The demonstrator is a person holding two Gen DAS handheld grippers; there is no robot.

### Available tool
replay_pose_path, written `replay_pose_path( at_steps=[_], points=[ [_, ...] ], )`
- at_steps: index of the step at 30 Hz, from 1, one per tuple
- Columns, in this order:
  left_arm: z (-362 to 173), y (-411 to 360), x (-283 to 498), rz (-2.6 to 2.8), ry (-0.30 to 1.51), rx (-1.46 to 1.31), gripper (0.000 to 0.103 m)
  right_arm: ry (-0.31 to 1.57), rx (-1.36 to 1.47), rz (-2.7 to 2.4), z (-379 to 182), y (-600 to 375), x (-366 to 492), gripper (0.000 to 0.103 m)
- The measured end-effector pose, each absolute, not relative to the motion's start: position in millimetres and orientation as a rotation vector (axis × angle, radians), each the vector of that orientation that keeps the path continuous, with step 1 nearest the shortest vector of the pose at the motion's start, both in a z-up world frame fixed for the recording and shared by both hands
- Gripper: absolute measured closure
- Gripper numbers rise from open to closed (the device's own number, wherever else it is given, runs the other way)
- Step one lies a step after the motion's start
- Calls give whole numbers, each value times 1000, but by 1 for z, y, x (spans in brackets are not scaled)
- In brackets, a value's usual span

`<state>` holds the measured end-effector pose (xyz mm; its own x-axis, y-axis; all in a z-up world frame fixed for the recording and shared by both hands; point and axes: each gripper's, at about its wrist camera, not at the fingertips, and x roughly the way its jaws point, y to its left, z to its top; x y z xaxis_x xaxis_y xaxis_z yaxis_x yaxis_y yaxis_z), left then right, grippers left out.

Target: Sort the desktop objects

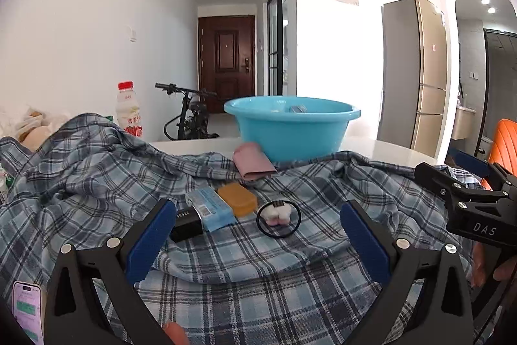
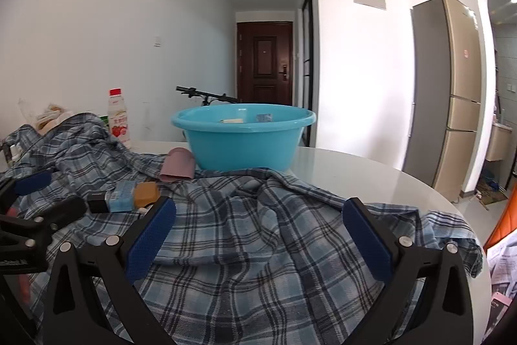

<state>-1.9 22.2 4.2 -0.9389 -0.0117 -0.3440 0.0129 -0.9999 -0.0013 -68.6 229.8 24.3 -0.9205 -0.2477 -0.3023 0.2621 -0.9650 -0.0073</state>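
- One left gripper (image 1: 257,243) hovers over the plaid cloth (image 1: 226,274) with its two blue-padded fingers (image 1: 147,243) spread wide and nothing between them.
- One right gripper (image 2: 258,243) hovers likewise over the same cloth, jaws wide and empty; the left view shows its black body at the right edge, printed "DAS".
- One turquoise basin (image 1: 290,131) stands on the white round table (image 2: 371,180) at the far edge of the cloth; it holds at least two small items, too hidden to name.
- One pink folded pouch (image 1: 253,162) leans against the basin's near wall.
- Five small things lie on the cloth near the left gripper's left finger: one light blue packet (image 1: 211,209), one amber soap-like bar (image 1: 237,199) touching it, one black box (image 1: 187,223) at the packet's near end, one black hair band (image 1: 278,219), and one white-and-pink fluffy bit (image 1: 277,213) inside the band's ring.
- The packet's printing is too small to read.
- One white drink bottle (image 1: 128,110) with a red cap stands at the back left; its label shows strawberries and red Chinese characters I cannot make out.
- One phone (image 1: 27,309), screen lit, lies at the lower left.
- One bicycle (image 1: 190,115) and one beige fridge (image 1: 416,76) stand behind the table.
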Motion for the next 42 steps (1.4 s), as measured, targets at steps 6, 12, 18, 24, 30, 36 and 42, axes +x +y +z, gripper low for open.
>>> replay_pose_path(
  at_steps=[6,12,18,24,30,36,42],
  points=[
    [6,19,2,-3064,28,506,0,63,443,-2881,24,233,-69,0],
    [7,18,7,-3049,35,461,0,47,448,-2916,24,236,-69,0],
    [8,17,7,-3029,39,476,0,41,450,-2916,24,237,-70,0],
    [8,17,6,-3031,40,478,0,41,448,-2917,24,237,-70,0],
    [8,18,6,-3022,29,472,0,41,448,-2917,24,237,-70,0],
    [8,17,5,-3020,29,475,0,41,448,-2917,24,238,-70,0],
    [8,17,5,-3020,30,474,0,41,448,-2917,24,238,-70,0]
  ],
)
